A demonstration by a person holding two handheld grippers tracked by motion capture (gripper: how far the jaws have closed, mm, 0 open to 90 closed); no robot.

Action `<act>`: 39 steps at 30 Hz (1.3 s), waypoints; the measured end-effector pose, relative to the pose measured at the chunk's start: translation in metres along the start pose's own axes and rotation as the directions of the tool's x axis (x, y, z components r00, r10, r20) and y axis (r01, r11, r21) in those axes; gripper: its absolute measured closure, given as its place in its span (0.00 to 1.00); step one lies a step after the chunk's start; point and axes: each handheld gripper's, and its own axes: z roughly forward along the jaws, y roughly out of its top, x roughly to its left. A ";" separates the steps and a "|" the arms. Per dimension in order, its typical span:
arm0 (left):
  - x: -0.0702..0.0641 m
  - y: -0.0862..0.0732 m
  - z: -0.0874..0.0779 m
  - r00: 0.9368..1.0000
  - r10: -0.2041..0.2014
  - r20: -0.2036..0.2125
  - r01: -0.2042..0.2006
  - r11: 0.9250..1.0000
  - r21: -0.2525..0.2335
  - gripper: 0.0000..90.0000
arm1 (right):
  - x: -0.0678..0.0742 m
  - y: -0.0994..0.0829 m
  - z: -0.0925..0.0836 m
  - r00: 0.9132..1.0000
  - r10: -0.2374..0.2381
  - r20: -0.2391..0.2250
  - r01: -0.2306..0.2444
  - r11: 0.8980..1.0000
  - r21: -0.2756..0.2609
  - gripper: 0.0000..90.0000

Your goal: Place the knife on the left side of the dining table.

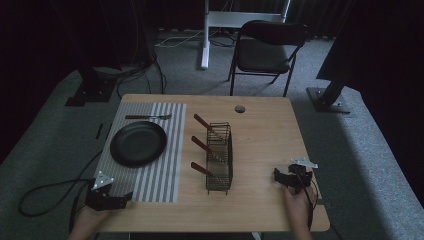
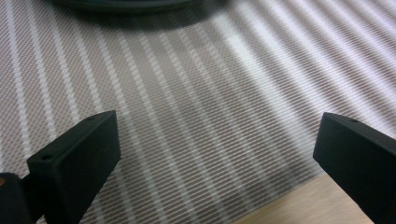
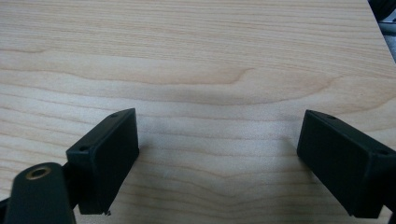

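**Both grippers held open and empty at the near edge of the tabletop**

In the high view, the left gripper (image 1: 122, 198) is held at the near left corner of the light wooden tabletop (image 1: 260, 130), at the near end of the grey-and-white striped placemat (image 1: 165, 175). On the placemat a round black plate (image 1: 138, 143) is seen, with a brown-handled fork (image 1: 148, 117) beyond it. A black wire caddy (image 1: 220, 157) with three brown-handled utensils (image 1: 204, 145) stands at the centre. The right gripper (image 1: 280, 176) is held near the right edge, well apart from the caddy.

In the left gripper view, the jaws are spread wide over the striped placemat (image 2: 187, 102), nothing between them; the plate's rim (image 2: 121, 3) is seen at the top.

In the right gripper view, the jaws are likewise spread wide over bare wood (image 3: 210, 70), gripping nothing.
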 end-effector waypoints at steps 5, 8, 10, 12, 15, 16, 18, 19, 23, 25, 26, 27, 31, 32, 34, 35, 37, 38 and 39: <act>-0.008 0.011 -0.001 0.999 0.034 0.035 -0.034 0.999 -0.006 0.02 | 0.000 0.000 0.000 1.000 0.000 0.000 0.000 1.000 0.000 0.13; -0.014 0.021 -0.002 0.997 0.059 0.044 -0.059 0.998 -0.014 0.02 | 0.000 0.000 0.000 1.000 0.000 0.000 0.000 1.000 0.000 0.13; -0.016 0.023 -0.002 0.996 0.065 0.053 -0.064 0.998 -0.015 0.02 | 0.000 0.000 0.000 1.000 0.000 0.000 0.000 1.000 0.000 0.13; -0.018 0.027 -0.002 0.995 0.074 0.063 -0.072 0.997 -0.025 0.02 | 0.000 0.000 0.000 1.000 0.000 0.000 0.000 1.000 0.000 0.13; -0.025 0.037 -0.002 0.991 0.091 0.093 -0.088 0.995 -0.038 0.02 | 0.000 0.000 0.000 1.000 0.000 0.000 0.000 1.000 -0.001 0.13; -0.025 0.037 -0.002 0.991 0.091 0.093 -0.088 0.995 -0.038 0.02 | 0.000 0.000 0.000 1.000 0.000 0.000 0.000 1.000 -0.001 0.13; -0.029 0.043 -0.002 0.989 0.102 0.111 -0.098 0.994 -0.040 0.02 | 0.000 0.000 0.000 1.000 0.000 0.000 0.000 1.000 0.000 0.13; -0.031 0.045 -0.002 0.988 0.105 0.113 -0.101 0.994 -0.048 0.02 | 0.000 0.000 0.000 1.000 0.000 0.000 0.000 1.000 0.000 0.13; -0.041 0.057 0.000 0.981 0.136 0.136 -0.128 0.990 -0.061 0.04 | 0.000 0.000 0.000 1.000 0.000 0.000 0.000 1.000 0.000 0.13; -0.043 0.060 0.001 0.979 0.142 0.144 -0.134 0.989 -0.061 0.04 | 0.000 0.000 0.000 1.000 0.000 0.000 0.000 1.000 0.000 0.13; -0.045 0.062 0.001 0.977 0.145 0.157 -0.137 0.989 -0.063 0.04 | 0.000 0.000 0.000 1.000 0.000 0.000 0.000 1.000 -0.001 0.13; -0.048 0.065 0.002 0.976 0.152 0.158 -0.143 0.987 -0.070 0.04 | 0.000 0.000 0.000 1.000 0.000 0.000 0.000 1.000 0.000 0.13; -0.053 0.075 0.004 0.969 0.169 0.181 -0.158 0.985 -0.075 0.04 | 0.000 0.000 0.000 1.000 -0.003 0.000 0.003 1.000 -0.001 0.13; -0.055 0.077 0.004 0.969 0.171 0.179 -0.158 0.984 -0.083 0.04 | 0.000 0.000 0.000 1.000 -0.003 0.000 0.003 1.000 0.000 0.13; -0.058 0.083 0.004 0.964 0.186 0.192 -0.172 0.981 -0.088 0.04 | 0.000 0.000 0.000 1.000 -0.003 0.000 0.003 1.000 0.000 0.13; -0.059 0.085 0.004 0.963 0.192 0.190 -0.177 0.980 -0.094 0.04 | 0.000 0.000 0.000 1.000 -0.002 0.000 0.002 1.000 0.000 0.13; -0.061 0.090 0.004 0.960 0.195 0.200 -0.178 0.979 -0.103 0.04 | 0.000 0.000 0.000 1.000 -0.002 0.000 0.002 1.000 -0.001 0.13; -0.062 0.092 0.004 0.960 0.196 0.199 -0.178 0.979 -0.105 0.04 | 0.000 0.000 0.000 1.000 -0.002 0.000 0.002 1.000 -0.002 0.13; -0.063 0.095 0.004 0.959 0.197 0.204 -0.177 0.978 -0.112 0.04 | 0.000 0.000 0.000 1.000 -0.002 0.000 0.002 1.000 -0.002 0.13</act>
